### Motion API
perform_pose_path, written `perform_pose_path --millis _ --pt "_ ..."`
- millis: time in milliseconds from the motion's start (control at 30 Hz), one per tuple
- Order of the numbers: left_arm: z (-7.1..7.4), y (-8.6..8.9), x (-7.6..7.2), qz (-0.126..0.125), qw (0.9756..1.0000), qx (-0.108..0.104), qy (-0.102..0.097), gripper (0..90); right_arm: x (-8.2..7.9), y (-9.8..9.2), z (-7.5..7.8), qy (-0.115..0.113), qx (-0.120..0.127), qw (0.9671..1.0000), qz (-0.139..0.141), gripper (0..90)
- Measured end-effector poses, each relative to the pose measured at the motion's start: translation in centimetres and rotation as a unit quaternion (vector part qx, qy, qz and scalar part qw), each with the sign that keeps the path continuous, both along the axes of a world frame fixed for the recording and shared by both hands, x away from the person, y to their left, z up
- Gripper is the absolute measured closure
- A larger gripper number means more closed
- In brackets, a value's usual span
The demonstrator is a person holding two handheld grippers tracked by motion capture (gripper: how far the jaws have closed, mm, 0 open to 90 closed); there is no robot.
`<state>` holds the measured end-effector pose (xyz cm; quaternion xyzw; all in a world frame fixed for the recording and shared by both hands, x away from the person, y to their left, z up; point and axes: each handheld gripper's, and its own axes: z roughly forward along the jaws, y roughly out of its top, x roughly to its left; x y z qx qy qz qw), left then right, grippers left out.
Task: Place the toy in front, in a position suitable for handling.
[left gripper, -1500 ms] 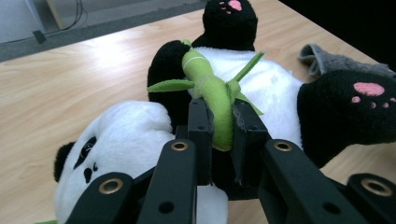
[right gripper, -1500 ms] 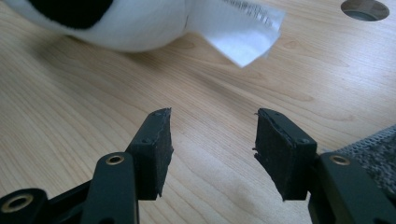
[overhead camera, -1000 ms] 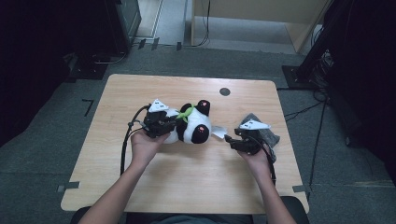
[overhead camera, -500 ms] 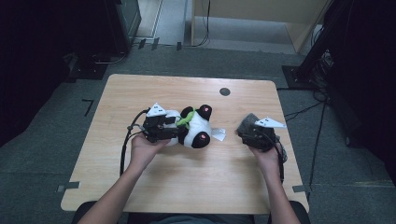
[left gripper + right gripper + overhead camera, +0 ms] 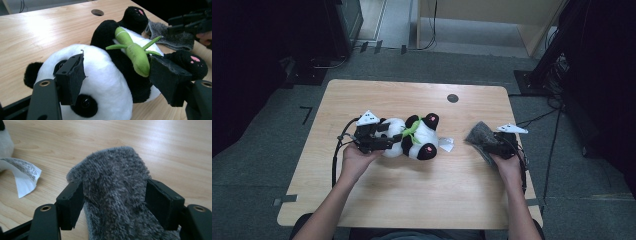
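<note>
My left gripper has just been opening around the plush panda, mid-frame on the table, its pads now off the fur. My right gripper, centre-right, has been opening too, straddling the grey fuzzy cloth. I judge both are being released; next, back each hand clear.

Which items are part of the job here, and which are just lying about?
In the job:
- panda, between the left gripper jaws, which have just been opening
- grey cloth, between the right gripper jaws, also just opening

Lying about:
- hole in the table
- cables on the floor
</note>
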<state>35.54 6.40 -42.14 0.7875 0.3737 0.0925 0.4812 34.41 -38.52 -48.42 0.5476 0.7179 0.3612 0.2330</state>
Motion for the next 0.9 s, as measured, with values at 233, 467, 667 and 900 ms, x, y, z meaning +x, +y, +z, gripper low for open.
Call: perform_pose_path --millis 233,467,667,900 --pt "-0.5 1.5 -0.4 0.016 0.9998 -0.006 0.001 24.1 0.6 0.2 -1.0 0.019 -0.004 0.9998 0.003 35.0" --pt "-1.2 2.3 -0.9 0.029 0.9996 0.003 -0.004 11.9 1.2 0.0 -1.7 0.037 -0.005 0.9992 0.011 51.5" --pt "-2.5 2.9 -0.9 0.032 0.9994 -0.006 0.01 4.7 1.6 0.0 -2.0 0.046 -0.006 0.9989 0.012 54.4" --pt "-4.1 2.7 -0.7 0.036 0.9993 -0.003 0.012 1.1 1.7 0.1 -2.5 0.05 -0.009 0.9985 0.017 54.6"
